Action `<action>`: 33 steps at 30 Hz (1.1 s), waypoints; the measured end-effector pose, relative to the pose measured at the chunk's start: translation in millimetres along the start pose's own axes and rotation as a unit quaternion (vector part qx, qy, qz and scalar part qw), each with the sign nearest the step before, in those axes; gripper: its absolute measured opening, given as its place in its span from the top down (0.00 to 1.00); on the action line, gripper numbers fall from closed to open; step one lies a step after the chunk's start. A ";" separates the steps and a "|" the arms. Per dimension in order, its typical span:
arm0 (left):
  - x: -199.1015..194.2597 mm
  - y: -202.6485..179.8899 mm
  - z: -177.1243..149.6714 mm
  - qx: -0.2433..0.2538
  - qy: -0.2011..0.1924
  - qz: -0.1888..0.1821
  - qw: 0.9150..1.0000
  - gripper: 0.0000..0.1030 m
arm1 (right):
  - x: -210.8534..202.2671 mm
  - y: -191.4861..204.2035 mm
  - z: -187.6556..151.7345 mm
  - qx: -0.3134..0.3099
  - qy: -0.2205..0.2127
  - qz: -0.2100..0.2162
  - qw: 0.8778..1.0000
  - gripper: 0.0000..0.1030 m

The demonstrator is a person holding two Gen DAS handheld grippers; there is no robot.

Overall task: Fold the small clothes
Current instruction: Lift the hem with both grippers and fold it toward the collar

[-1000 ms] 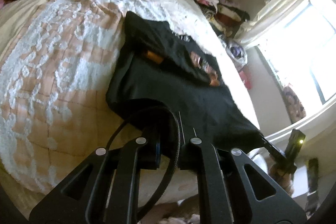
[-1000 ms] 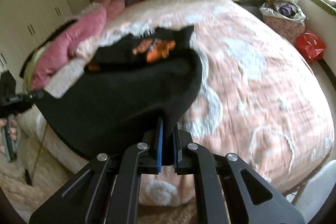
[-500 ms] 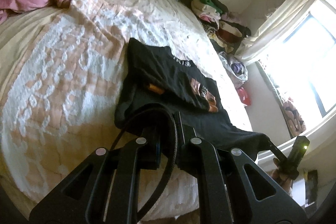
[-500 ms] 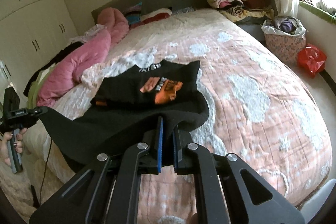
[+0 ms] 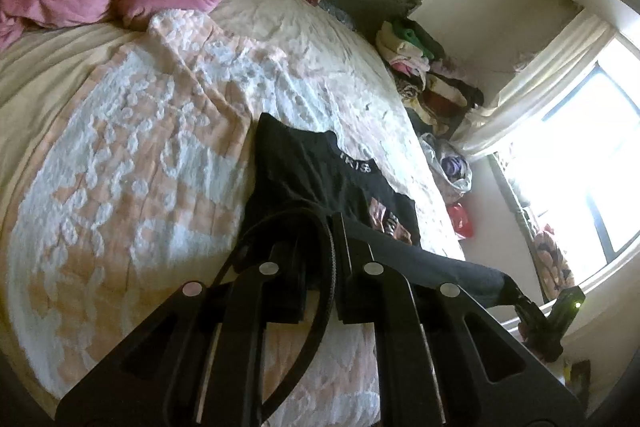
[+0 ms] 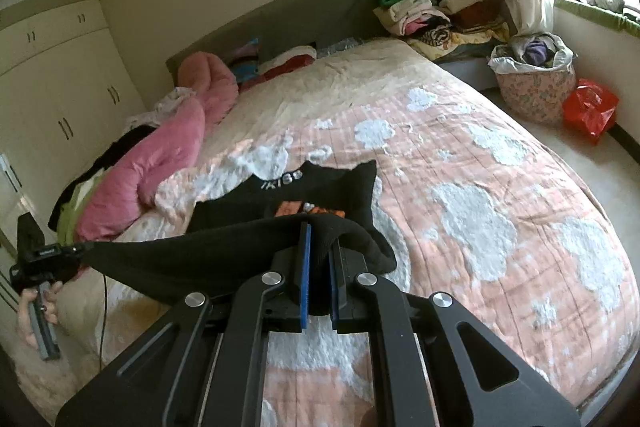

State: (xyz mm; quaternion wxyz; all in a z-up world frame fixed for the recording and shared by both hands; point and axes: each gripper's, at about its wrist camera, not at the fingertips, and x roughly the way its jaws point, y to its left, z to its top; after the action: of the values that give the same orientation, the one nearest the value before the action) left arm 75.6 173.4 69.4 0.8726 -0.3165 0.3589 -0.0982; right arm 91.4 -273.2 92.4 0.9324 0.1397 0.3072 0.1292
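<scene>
We are holding a black T-shirt (image 6: 320, 187) over the pink-and-white bedspread (image 6: 480, 195), with each gripper pinching one corner of its hem. Our right gripper (image 6: 318, 259) is clamping its blue-edged jaws on a bunched fold of the dark fabric, and our left gripper (image 5: 320, 239) is closing its jaws on the opposite corner, a black cable (image 5: 320, 307) looping between its fingers. The hem is stretching taut between the two grippers, raised off the bedspread, while the collar end with its orange print is lying flat on the bedspread. A pink duvet (image 6: 168, 163) is lying heaped along the bedspread's far edge from the window, and a pile of clothes (image 6: 440, 7) is sitting beyond the bedspread's head corner near the curtain.
</scene>
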 end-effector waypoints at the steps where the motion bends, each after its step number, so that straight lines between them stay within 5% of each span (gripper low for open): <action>1: 2.4 -0.5 2.9 -0.002 -0.001 0.001 1.000 0.96 | 2.5 0.6 2.8 0.000 -0.001 -0.001 1.000 0.94; 33: 94.0 -11.1 73.2 0.025 -0.004 0.086 0.996 0.96 | 118.7 -11.8 65.8 0.016 0.004 -0.043 0.999 0.94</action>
State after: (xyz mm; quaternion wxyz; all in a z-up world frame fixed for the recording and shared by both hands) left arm 194.6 162.6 62.9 0.8870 -0.2628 0.3784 -0.0307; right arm 225.6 -257.3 75.5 0.9335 0.1406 0.3188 0.0845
